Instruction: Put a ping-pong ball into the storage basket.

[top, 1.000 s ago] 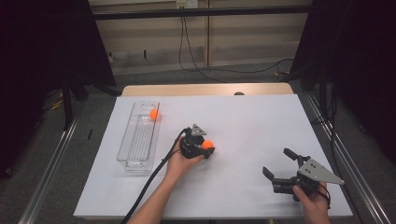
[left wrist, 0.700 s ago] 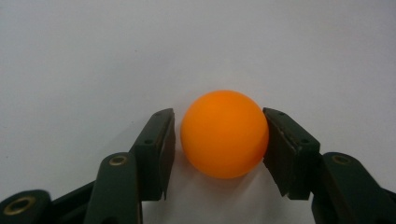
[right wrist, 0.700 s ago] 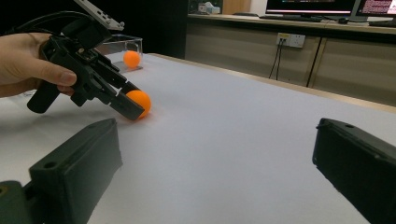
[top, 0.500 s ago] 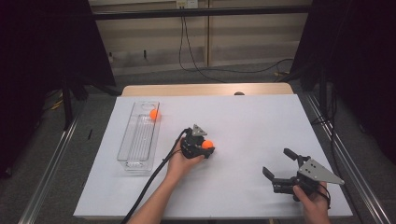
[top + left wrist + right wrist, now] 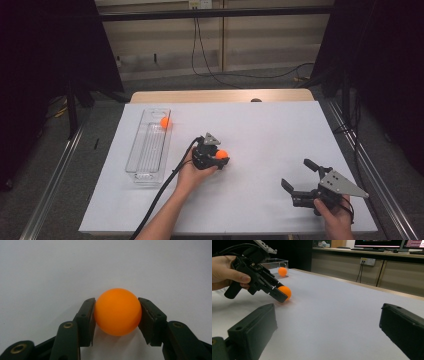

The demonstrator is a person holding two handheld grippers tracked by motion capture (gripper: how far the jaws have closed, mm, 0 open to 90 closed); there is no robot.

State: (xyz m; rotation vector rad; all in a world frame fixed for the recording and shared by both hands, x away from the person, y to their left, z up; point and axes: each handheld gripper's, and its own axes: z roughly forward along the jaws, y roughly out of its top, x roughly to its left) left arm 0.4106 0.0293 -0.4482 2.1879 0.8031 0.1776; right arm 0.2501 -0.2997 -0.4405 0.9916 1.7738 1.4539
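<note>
An orange ball (image 5: 117, 312) rests on the white table (image 5: 270, 130), and my left gripper (image 5: 117, 302) is shut on it, a black pad pressing each side. Its jaws have just been closing on that ball. In the high view the left gripper (image 5: 222, 159) and the ball (image 5: 222, 154) sit near the table's middle, and in the right gripper view they show at the left, the ball (image 5: 285, 291) at the gripper's (image 5: 283, 293) tip. My right gripper (image 5: 295, 172) stands open at the front right, its jaws (image 5: 328, 310) wide apart with nothing between them.
A clear plastic tray (image 5: 142, 165) lies along the table's left side with a second orange ball (image 5: 165, 122) at its far end. A black cable (image 5: 165, 190) trails from the left gripper toward the front edge. Metal rails flank the table.
</note>
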